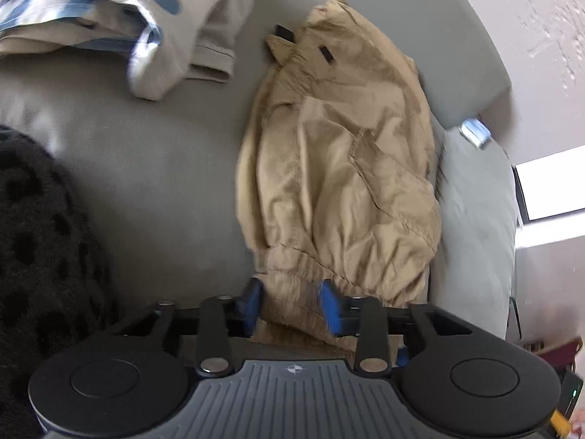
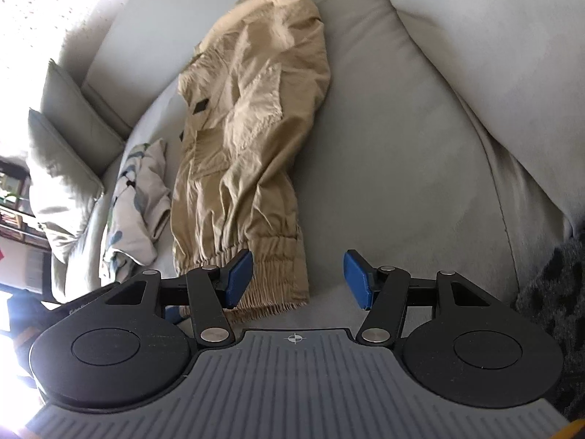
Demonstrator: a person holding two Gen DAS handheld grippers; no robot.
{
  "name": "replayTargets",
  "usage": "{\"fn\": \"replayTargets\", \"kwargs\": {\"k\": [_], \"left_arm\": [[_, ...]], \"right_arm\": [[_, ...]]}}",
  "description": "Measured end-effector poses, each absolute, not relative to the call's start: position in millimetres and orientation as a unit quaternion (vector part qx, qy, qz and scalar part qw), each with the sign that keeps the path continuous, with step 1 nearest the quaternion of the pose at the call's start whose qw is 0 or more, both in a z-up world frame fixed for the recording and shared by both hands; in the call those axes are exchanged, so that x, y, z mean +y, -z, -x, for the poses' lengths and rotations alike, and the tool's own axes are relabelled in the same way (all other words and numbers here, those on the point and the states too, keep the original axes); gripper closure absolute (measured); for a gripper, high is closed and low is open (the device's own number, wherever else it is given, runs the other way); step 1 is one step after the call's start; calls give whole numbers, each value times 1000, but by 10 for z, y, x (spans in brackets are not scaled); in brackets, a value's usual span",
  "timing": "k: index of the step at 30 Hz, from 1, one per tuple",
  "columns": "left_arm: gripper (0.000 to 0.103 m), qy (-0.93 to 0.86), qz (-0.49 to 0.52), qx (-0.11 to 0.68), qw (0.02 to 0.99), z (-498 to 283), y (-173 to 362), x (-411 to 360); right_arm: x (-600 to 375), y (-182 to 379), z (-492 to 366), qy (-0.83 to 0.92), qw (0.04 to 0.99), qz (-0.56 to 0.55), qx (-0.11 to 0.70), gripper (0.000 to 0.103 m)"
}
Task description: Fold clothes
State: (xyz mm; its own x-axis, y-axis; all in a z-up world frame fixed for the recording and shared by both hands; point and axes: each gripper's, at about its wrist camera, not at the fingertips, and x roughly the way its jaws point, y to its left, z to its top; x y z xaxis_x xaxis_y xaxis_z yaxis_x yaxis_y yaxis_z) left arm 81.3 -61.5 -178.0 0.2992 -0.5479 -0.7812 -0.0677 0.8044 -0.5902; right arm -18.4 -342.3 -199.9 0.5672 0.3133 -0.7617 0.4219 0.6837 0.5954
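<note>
Tan cargo trousers (image 1: 340, 168) lie folded lengthwise on a grey sofa seat (image 1: 164, 168), elastic cuffs toward me. My left gripper (image 1: 290, 303) is open, its blue pads on either side of the cuff's edge, not closed on it. In the right wrist view the same trousers (image 2: 252, 128) stretch away from me. My right gripper (image 2: 298, 278) is open, its left pad over the cuff (image 2: 270, 274), its right pad over bare sofa seat (image 2: 402, 190).
A crumpled beige and blue-patterned garment (image 1: 120, 25) lies on the seat beyond the trousers' left side, also in the right wrist view (image 2: 139, 197). A black fuzzy spotted blanket (image 1: 40, 248) lies at the left. Grey cushions (image 2: 73, 139) line the sofa back.
</note>
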Motion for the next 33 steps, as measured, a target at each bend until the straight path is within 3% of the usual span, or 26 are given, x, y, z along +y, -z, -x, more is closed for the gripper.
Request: {"fn": "replayTargets", "kwargs": {"k": [3,6,12,22,25,27,28,30,32,33], "left_arm": [[92,161,283,563,760,-800,1758,-556],[97,171,291,553,762,-790,1690,-546],[98,198,374,536,731,-711,1573,-513],[97,147,344,578,725,-527,1845,-458],[79,149,312,587,732,-553,1790,-516],[60,154,286,562,761,-548,1623,-522],[59,157,275,547,775,-547,1536,-524],[58,172,267,503,804,-556,1342,-516],[58,191,266,469,820,-657,1219,-569],[58,198,262,459,826,-727,1211,-625]], "right_arm": [[-3438,1997,212,39,793,-395,462,42],[-3439,1991,234,44,795,-392,460,42],[-3421,1971,293,43,798,-390,458,42],[-3451,1905,365,49,804,-389,448,42],[-3467,1890,369,48,804,-389,447,39],[-3493,1858,363,49,809,-386,441,38],[-3509,1831,356,50,813,-383,436,39],[-3509,1745,326,58,829,-363,421,46],[-3481,1660,223,64,848,-332,408,86],[-3459,1625,153,64,857,-316,403,90]]}}
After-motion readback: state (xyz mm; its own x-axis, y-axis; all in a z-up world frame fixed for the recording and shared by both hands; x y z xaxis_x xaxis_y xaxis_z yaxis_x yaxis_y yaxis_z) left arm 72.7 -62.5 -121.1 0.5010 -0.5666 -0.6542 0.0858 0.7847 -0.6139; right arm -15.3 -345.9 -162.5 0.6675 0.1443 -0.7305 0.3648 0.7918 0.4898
